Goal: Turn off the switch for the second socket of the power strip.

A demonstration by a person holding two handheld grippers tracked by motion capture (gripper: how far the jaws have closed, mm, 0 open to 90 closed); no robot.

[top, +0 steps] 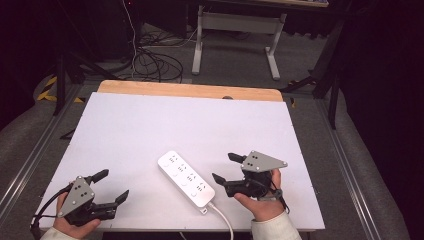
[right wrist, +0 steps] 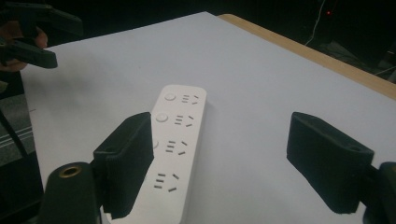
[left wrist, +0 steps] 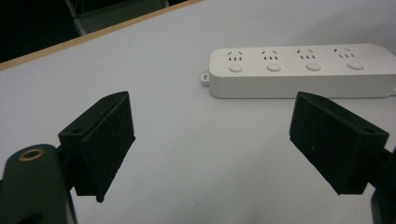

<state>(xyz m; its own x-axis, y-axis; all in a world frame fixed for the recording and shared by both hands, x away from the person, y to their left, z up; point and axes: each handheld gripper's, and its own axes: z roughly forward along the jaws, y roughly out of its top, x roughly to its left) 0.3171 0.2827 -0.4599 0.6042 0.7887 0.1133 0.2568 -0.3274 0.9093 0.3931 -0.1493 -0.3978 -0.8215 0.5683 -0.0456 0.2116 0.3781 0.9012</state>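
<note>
A white-topped table (top: 125, 130) with a wooden far edge bears a white power strip (top: 186, 179) lying flat.

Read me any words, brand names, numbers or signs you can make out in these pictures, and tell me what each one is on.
There is no readable text.
Power strip: plain white, showing four socket groups and four round buttons, with no brand or label to be made out.
Left gripper and right gripper: no markings; the grey plates carry holes but no letters.
Table: bare white top, nothing printed.
</note>
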